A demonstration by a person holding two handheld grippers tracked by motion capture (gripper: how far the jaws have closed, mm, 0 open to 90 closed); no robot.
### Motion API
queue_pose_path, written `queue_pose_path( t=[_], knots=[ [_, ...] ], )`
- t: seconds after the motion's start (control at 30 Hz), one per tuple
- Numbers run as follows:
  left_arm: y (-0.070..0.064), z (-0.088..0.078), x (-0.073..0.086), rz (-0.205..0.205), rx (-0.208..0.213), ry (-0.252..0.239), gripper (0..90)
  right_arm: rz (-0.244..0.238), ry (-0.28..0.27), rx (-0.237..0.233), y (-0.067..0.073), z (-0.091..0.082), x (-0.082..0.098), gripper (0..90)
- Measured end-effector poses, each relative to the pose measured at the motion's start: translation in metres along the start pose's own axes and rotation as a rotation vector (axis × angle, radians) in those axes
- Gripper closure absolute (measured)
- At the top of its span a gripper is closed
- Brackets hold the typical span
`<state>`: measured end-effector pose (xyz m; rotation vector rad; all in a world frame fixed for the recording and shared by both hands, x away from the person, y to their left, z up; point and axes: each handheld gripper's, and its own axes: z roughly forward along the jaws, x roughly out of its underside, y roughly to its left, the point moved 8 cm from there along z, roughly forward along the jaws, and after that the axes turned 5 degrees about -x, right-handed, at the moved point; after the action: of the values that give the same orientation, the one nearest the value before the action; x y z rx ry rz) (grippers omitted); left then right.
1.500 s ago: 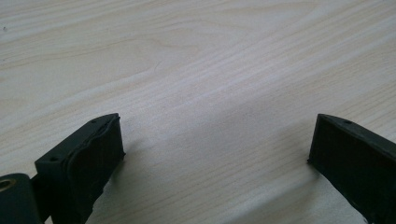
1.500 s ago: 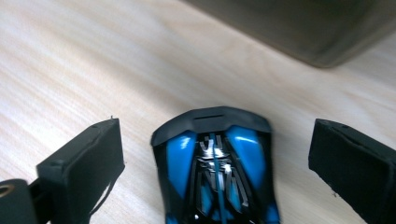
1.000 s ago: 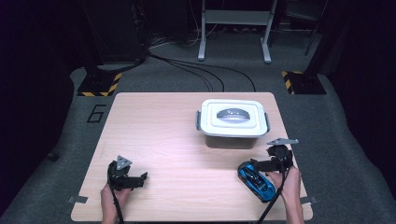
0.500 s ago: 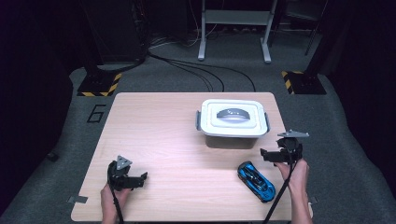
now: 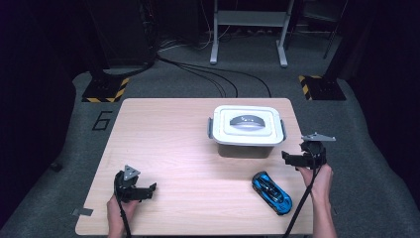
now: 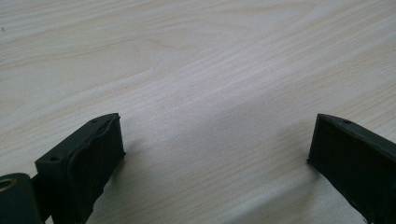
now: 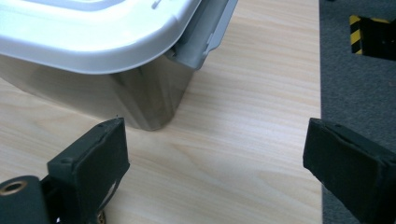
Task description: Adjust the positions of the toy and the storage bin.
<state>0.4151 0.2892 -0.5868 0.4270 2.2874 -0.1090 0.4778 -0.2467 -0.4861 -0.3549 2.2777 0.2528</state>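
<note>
Nearest to us, our two hands come in over the near edge of the surface [image 5: 168, 144], each with a set of tongs. The left tongs [image 5: 148, 191] lie low at the near left corner, pointing toward the middle. In the left gripper view their jaws stand wide apart over bare wood, with nothing between them.

To the right, a blue toy car [image 5: 272, 192] lies on the surface near its near right corner, set at a slant. It is free of both tongs, with the right hand [image 5: 319, 178] just beside it.

A little farther on, the right tongs [image 5: 289, 158] sit at the right edge of the surface, above the car and apart from it, pointing left toward the box [image 5: 247, 130]. Their jaws have just been closing a little, yet they stand wide, and nothing is between them. In the right gripper view we look along those jaws at the near right corner of the box [image 7: 140, 93] and the grey latch [image 7: 205, 32] on its side; the tongs do not touch it.

The box is white-lidded with a handle on top, closed, and stands right of the middle of the surface.

Beyond the surface we see grey floor [image 5: 59, 163], black cables [image 5: 208, 74], a metal stand [image 5: 247, 29], and yellow-and-black striped blocks [image 5: 106, 89] at left and right.
</note>
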Motion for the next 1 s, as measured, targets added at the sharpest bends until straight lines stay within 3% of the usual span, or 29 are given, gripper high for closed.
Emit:
queue_pose_path(
  t=[0.33, 0.5, 0.53, 0.57, 0.7, 0.83, 0.9, 1.0],
  knots=[
    [0.000, 0.000, 0.000, 0.006, -0.002, 0.001, 3.0, 0.022, -0.034, -0.019, -0.004, 0.004, -0.006, 7.8],
    [0.001, 0.000, 0.000, 0.006, -0.002, 0.002, 2.9, -0.011, -0.031, -0.001, 0.000, 0.009, 0.005, 9.2],
    [0.001, 0.000, 0.000, 0.006, -0.001, 0.001, 2.9, 0.008, -0.010, -0.025, 0.000, 0.011, 0.008, 8.4],
    [0.000, 0.000, 0.000, 0.004, -0.002, 0.001, 2.9, 0.026, -0.022, -0.038, -0.001, 0.011, 0.009, 8.6],
    [0.001, 0.000, 0.000, 0.007, -0.002, 0.001, 2.9, 0.033, -0.024, -0.044, -0.004, 0.007, 0.009, 8.2],
    [0.000, 0.000, 0.000, 0.006, -0.002, 0.001, 2.9, 0.054, -0.057, -0.050, -0.011, -0.004, 0.001, 6.9],
    [0.000, 0.000, 0.000, 0.007, -0.001, 0.002, 2.9, 0.098, -0.072, -0.095, -0.014, -0.008, -0.007, 6.7],
    [0.001, 0.000, 0.000, 0.007, -0.002, 0.001, 2.9, 0.100, -0.095, -0.084, -0.020, -0.016, -0.021, 6.7]
  ],
)
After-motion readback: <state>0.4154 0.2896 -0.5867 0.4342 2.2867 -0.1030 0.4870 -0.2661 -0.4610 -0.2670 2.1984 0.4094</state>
